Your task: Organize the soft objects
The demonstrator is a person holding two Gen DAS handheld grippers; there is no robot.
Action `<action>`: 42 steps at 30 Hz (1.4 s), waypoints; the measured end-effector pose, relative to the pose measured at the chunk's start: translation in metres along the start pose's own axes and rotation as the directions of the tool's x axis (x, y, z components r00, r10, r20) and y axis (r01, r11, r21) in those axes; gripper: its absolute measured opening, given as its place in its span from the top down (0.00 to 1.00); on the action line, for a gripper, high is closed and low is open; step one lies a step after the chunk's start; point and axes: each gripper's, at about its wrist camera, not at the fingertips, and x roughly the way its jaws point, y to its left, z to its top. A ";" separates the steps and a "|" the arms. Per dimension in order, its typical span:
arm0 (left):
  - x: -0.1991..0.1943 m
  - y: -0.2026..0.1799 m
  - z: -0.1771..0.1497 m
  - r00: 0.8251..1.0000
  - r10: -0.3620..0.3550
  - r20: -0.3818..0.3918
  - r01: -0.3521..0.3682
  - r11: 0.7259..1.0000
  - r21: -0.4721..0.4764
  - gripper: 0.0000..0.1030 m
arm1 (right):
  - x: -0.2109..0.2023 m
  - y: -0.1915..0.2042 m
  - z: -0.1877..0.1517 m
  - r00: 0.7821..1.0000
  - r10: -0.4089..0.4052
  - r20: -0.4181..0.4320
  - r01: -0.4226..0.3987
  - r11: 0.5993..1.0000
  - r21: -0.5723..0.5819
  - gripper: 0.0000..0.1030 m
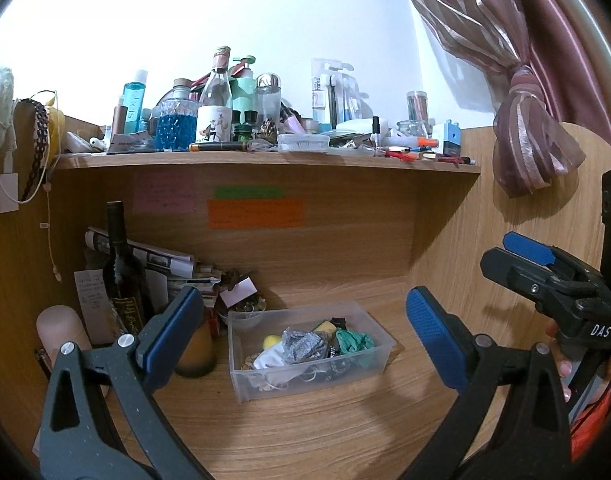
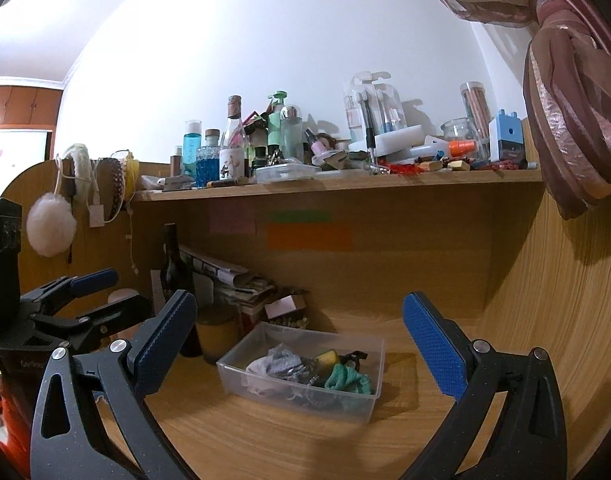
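Both grippers level above desk [image 1: 305, 432], left gripper [image 1: 301, 336], right gripper [image 2: 301, 344], fingers apart, facing clear bin [image 2: 369, 404].

Writing on the orange note [image 1: 255, 213] is too blurred to read; items low in the plastic box [image 1: 241, 376] are hidden.

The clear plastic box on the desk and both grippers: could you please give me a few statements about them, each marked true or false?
1. The clear box holds a teal cord. True.
2. The left gripper grips a grey cloth. False: it is open and empty; the grey cloth lies in the box.
3. The right gripper is open. True.
4. The dark bottle stands on the upper shelf. False: it stands on the desk, under the shelf.
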 end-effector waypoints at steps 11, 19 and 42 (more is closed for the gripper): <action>0.002 0.001 0.000 1.000 -0.002 -0.003 0.002 1.000 -0.005 0.00 | 0.001 0.001 -0.001 1.000 -0.001 -0.003 0.001 1.000 0.000 0.00; 0.000 0.004 0.001 1.000 -0.004 0.005 0.004 1.000 -0.011 0.00 | 0.000 0.004 0.000 1.000 -0.002 -0.005 0.002 1.000 -0.003 0.00; 0.000 0.007 0.002 1.000 -0.025 -0.007 0.025 0.999 -0.041 0.00 | 0.003 0.008 -0.001 1.000 -0.004 -0.010 0.004 1.000 0.006 0.00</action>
